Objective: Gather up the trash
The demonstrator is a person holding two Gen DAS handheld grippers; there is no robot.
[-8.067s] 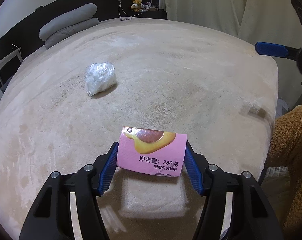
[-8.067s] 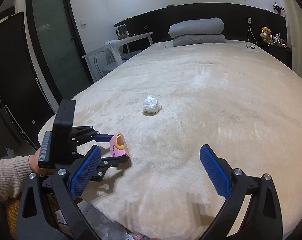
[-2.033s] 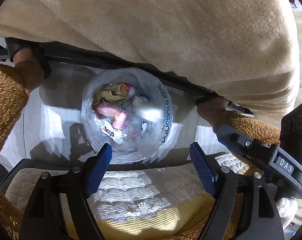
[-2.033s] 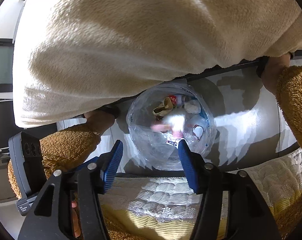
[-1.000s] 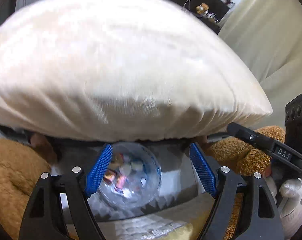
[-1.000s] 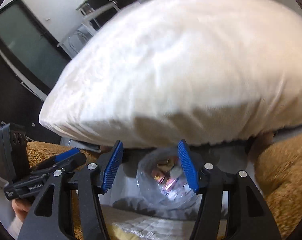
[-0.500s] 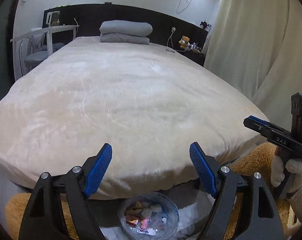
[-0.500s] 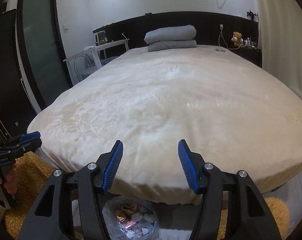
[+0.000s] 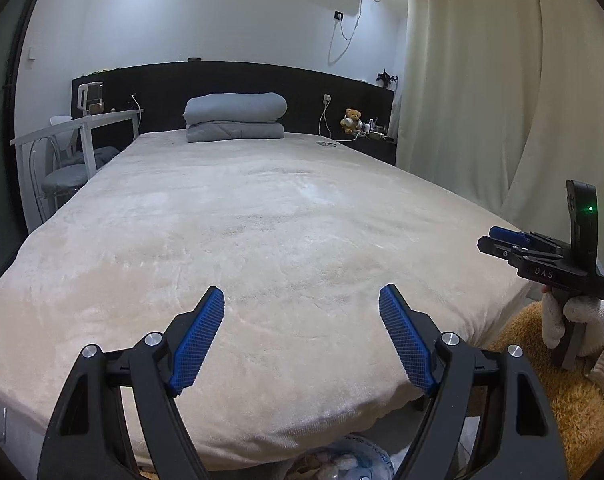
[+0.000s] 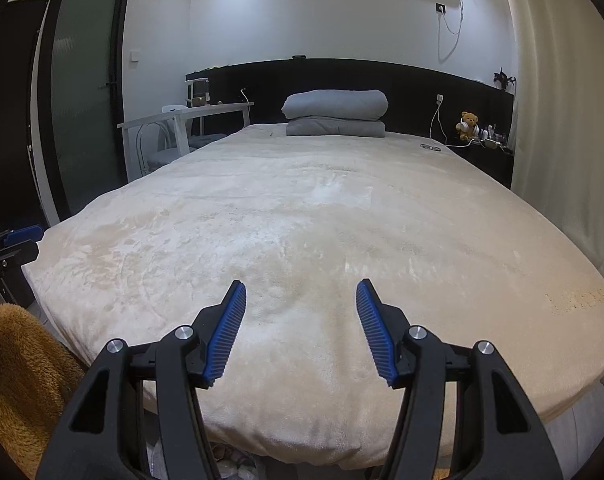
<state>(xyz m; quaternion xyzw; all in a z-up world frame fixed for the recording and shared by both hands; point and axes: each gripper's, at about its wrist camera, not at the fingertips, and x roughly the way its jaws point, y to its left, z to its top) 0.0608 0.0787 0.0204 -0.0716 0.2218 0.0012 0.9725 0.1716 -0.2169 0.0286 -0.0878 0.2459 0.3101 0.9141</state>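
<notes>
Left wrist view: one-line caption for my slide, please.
Open, empty left gripper over the beige bed blanket; trash bag below the bed's foot, right gripper alongside.

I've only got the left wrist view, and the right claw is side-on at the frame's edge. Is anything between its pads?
Observer: No. The right claw is open and empty, with only the bed beyond it.
Reviewer: Any trash on the bed by the curtain?
Observer: None visible. There is only a faint yellowish mark near that edge.
Reviewer: What stands left of the white desk?
Observer: A dark-framed frosted glass door.
</notes>
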